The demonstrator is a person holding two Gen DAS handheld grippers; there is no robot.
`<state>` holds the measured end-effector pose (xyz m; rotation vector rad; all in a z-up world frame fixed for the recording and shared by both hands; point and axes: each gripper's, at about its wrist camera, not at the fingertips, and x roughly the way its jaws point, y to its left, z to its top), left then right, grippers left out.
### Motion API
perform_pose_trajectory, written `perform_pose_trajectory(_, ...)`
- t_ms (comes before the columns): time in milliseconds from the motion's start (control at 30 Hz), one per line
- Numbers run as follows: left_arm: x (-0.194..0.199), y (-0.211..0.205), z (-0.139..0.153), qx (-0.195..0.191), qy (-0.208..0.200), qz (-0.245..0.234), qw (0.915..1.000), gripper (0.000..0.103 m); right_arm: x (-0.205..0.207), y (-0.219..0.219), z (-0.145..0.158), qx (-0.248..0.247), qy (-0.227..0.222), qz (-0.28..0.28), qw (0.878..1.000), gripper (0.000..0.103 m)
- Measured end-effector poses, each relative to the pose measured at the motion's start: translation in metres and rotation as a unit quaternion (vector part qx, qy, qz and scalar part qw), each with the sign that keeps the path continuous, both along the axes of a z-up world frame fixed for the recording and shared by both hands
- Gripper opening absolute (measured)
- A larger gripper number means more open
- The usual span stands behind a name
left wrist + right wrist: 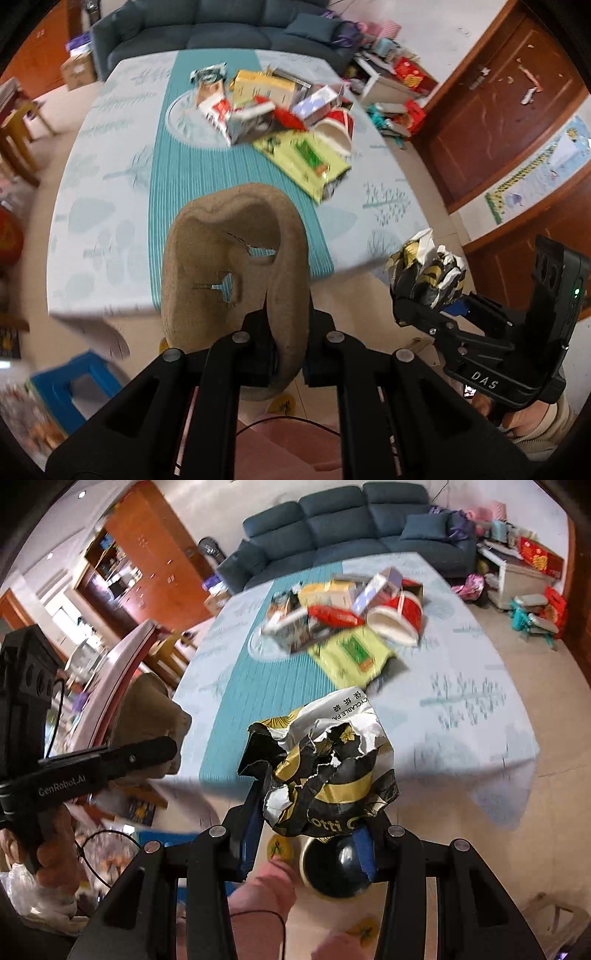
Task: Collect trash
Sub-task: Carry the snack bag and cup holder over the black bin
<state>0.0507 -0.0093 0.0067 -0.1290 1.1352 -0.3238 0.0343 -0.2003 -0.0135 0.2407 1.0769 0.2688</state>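
Two bits of trash are in the air right now. The brown moulded-pulp tray (236,280) fills the lower middle of the left wrist view, its edge pinched between the nearly closed fingers of the left gripper (282,354). In the right wrist view the crumpled black-and-gold paper bag (328,771) sits bottom centre, clamped in the right gripper (310,830), whose blue-padded fingers stand part way apart around the wad. That same gripper shows at the right edge of the left view, bag in its tip.

Both loads hang just off the near edge of the table (110,192), over the floor. Below the bag, at the bottom of the right view, a dark round bin (338,867) with a black liner looks like the drop point, though I cannot tell for sure.

Out on the table, the pile is far from gone. In the upper middle of the left view lie a yellow-green packet (306,162), a red and white paper cup (334,129) on its side, a purple-and-white carton (314,105), a yellow box (258,86) and several wrappers, all jumbled together on the teal runner.

So, by my reckoning: two pieces lifted, neither dropped yet, and most of the heap left to fetch. Behind it all, a dark blue sofa (221,22).
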Motion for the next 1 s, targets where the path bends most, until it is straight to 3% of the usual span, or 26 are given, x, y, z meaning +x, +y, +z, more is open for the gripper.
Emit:
perform_pose_trajectory(200,-0.034,-0.016,-0.018,0.022,0.024,-0.005,0.9995,0.007,-0.037,-0.017,-0.036,0.022,0.038,0.009,0.999,0.043)
perform_pose_trajectory(400,-0.045,-0.017,-0.076,0.014,0.074,-0.014,0.9971,0.007,-0.057,-0.020,-0.096,0.038,0.096,-0.029,0.994,0.043)
perform_pose_trajectory(600,-0.044,-0.018,-0.162,0.022,0.106,-0.043,0.9931,0.007,-0.077,-0.010,-0.175,0.026,0.141,-0.058,0.988,0.043)
perform_pose_trajectory(800,-0.043,-0.023,-0.253,0.036,0.120,-0.073,0.9894,0.007,-0.091,0.003,-0.280,0.021,0.190,-0.105,0.976,0.044)
perform_pose_trajectory(1000,-0.038,-0.038,-0.340,0.047,0.127,-0.102,0.9855,0.007,-0.094,0.015,-0.362,0.018,0.205,-0.124,0.971,0.044)
